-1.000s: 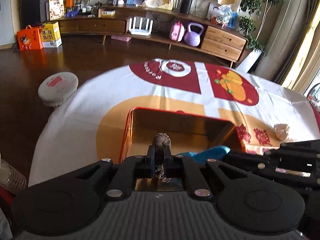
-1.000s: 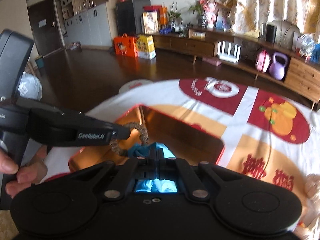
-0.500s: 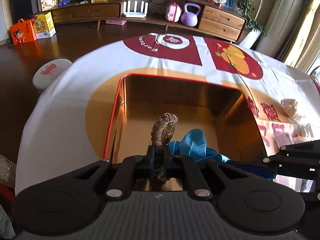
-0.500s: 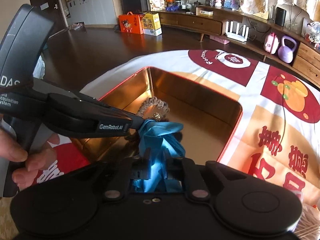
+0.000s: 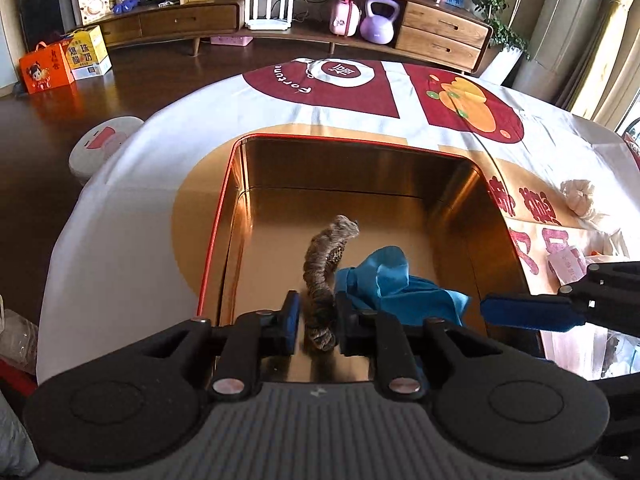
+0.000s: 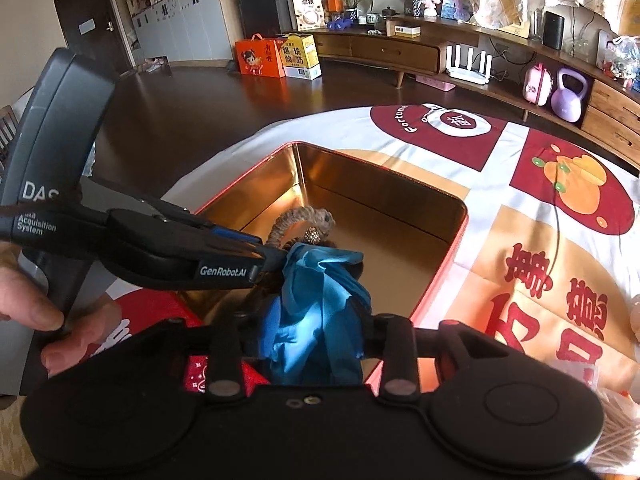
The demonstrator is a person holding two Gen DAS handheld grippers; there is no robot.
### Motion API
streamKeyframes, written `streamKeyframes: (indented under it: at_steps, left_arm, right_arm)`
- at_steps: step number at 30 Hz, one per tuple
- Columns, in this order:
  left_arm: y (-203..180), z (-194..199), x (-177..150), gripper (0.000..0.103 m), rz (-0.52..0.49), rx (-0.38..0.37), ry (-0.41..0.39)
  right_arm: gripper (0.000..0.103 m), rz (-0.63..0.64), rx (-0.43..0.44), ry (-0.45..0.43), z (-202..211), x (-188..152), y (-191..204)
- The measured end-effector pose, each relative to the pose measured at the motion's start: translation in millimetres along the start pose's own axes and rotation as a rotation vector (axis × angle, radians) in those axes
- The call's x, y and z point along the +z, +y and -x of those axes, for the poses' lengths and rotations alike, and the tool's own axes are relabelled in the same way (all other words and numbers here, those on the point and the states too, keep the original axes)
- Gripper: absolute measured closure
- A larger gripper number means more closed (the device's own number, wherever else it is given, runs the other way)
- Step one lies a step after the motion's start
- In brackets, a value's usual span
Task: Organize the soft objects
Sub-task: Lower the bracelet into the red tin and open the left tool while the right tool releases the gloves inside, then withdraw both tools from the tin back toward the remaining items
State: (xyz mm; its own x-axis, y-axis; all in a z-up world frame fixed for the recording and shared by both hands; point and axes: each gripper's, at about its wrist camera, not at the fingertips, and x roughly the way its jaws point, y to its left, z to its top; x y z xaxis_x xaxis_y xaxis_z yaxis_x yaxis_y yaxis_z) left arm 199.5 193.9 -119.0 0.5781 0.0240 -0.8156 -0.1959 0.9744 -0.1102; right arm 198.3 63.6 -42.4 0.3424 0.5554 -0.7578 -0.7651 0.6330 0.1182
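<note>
Left wrist view: left gripper [image 5: 316,318] jaws just opening, slightly spread, brown scrunchie [image 5: 325,268] between them, long axis running up the frame, over the gold tin [image 5: 360,168] at centre.
Right wrist view: right gripper [image 6: 306,334] jaws just opening, blue cloth [image 6: 320,300] bunched between them, lower centre, above tin on desk [image 6: 520,240].

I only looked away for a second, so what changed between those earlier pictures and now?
Both tongs sank over the open tin and have just been opening. The left tongs loosened around the brown hair tie, which now stands between parted pads. The right tongs spread too, the blue cloth bunched between them. The tin and the tablecloth stayed put.
</note>
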Motion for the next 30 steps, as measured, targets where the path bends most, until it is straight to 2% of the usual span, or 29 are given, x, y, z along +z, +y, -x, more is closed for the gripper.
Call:
streamKeyframes:
  at_steps: [1,2,3,4,15,19,25,30]
  left_arm:
    - [-1.4,2.3,-0.4,0.062,-0.003,0.001,-0.006]
    - [-2.2,4.8,-0.8,0.042,-0.003,0.004,-0.014]
    - [-2.4,7.8,-1.1,0.035,0.0,0.012,-0.028]
    - [-2.3,11.2,-1.7,0.032,0.005,0.011,-0.042]
    - [-11.5,48.8,-4.2,0.032,0.02,-0.017,-0.098]
    - [-23.4,68.2,-6.0,0.032,-0.002,-0.033,-0.136]
    - [-46.7,94.2,-10.0,0.03,-0.032,-0.062,-0.186]
    - [-66.8,109.0,-14.1,0.026,-0.044,-0.092,-0.207]
  right_arm:
    - [0.067,-0.003,-0.001,-0.005,1.9,0.2,-0.1]
    - [0.066,-0.006,-0.011,-0.009,4.6,-0.1,-0.4]
    - [0.065,-0.007,-0.022,-0.013,7.8,-0.3,-1.0]
    - [0.065,-0.013,-0.016,-0.019,11.4,-0.9,-2.4]
    - [0.055,-0.044,-0.019,-0.092,56.3,-5.1,-9.4]
    - [0.044,-0.058,-0.035,-0.124,77.6,-7.2,-11.6]
    - [0.037,-0.083,-0.045,-0.167,108.6,-13.5,-17.8]
    - [0.028,-0.1,-0.056,-0.202,133.0,-23.4,-24.1]
